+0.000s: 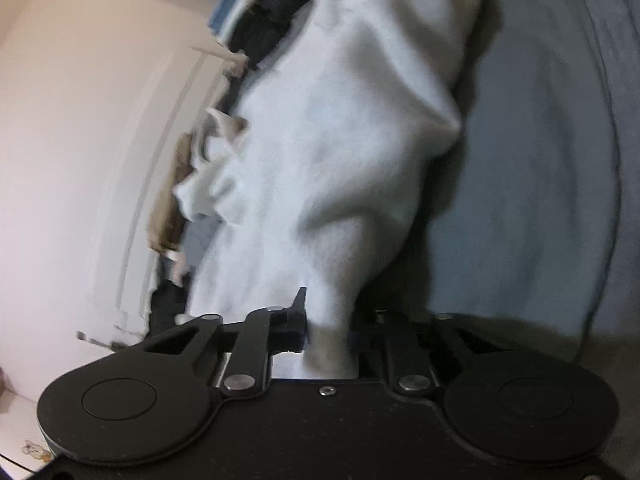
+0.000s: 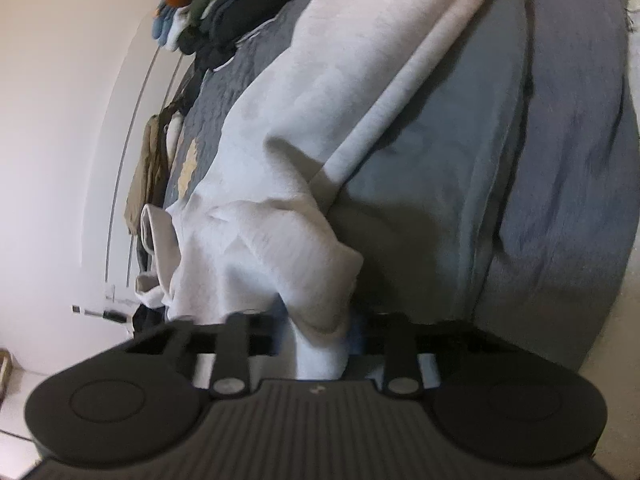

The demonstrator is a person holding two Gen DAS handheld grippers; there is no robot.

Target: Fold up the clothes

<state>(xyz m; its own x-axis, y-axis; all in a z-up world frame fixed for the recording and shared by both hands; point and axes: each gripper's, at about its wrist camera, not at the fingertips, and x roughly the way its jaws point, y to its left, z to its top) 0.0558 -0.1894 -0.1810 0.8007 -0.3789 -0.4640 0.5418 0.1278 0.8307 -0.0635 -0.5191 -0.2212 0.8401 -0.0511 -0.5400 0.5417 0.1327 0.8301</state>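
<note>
Plainly, both claws have cloth in them. The left gripper (image 1: pixel 326 334) stands nearly closed, its jaws pinched on a bunched fold of the white garment (image 1: pixel 332 152), which rises straight ahead of the claw and spreads away from it in broad soft folds (the view is somewhat blurred). To the right of that claw lies the grey bedcover (image 1: pixel 540 160); to its left stands a pale wall (image 1: pixel 80 140), and far ahead, past the garment, a pile of clothes (image 1: pixel 256 12) in dark and blue shades.

The right gripper (image 2: pixel 320 344) is likewise almost closed, clamped on another gathered edge of the same white garment (image 2: pixel 304 128). From its jaws the cloth climbs ahead and a little to the left, with a rolled hem or cuff hanging off to the claw's left. The grey bedcover (image 2: pixel 520 160) runs along the claw's right side and under the garment. Far ahead and left sits the pile of clothes (image 2: pixel 208 12), orange, green and blue among darker pieces, against the pale wall (image 2: pixel 60 120).
</note>
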